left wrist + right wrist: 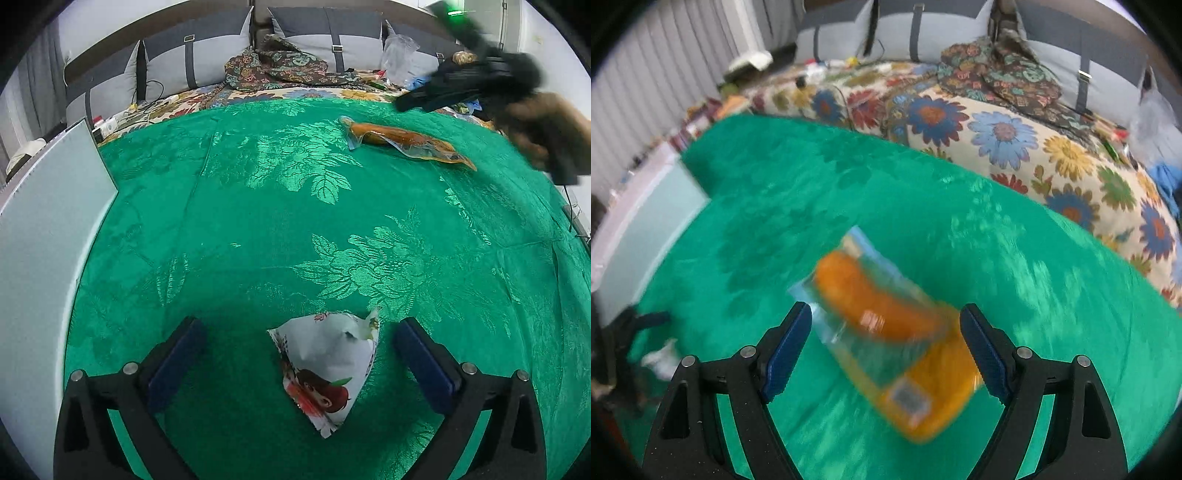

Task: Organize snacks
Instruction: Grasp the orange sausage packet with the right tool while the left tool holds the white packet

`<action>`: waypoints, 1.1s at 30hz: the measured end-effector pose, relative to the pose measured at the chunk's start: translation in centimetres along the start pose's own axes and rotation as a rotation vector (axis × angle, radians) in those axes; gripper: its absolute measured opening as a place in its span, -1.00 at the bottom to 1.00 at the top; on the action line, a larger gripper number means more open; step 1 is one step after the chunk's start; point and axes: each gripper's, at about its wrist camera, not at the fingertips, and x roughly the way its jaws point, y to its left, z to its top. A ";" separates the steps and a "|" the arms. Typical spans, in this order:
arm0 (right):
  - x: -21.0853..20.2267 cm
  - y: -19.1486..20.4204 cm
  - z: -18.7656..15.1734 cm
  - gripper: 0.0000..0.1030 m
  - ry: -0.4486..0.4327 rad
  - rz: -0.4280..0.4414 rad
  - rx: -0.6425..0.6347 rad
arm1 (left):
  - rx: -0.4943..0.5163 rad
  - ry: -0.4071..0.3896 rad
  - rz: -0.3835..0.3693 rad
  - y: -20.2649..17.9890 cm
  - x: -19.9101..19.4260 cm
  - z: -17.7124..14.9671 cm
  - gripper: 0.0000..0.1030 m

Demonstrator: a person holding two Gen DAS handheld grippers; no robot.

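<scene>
A white triangular snack packet (328,365) with a cartoon print lies on the green cloth (258,221). It sits between the fingers of my left gripper (299,325), which is open, and neither pad touches it. Farther back lies a clear and orange sausage pack (402,138). In the right wrist view this pack (886,325) is blurred and lies below and between the fingers of my right gripper (885,311), which is open with gaps on both sides. From the left wrist view the right gripper (461,85) appears blurred at top right, held by a hand (546,129).
A white box wall (48,236) stands at the left edge of the green cloth. Behind is a sofa with a flower-print cover (1015,133), grey cushions (192,55), a crumpled patterned cloth (280,66), a clear plastic bag (399,55) and small clutter.
</scene>
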 end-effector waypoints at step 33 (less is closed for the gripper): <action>-4.1 2.2 -10.6 -0.24 0.207 0.102 0.474 | -0.077 0.043 -0.123 1.5 -2.2 -0.6 0.54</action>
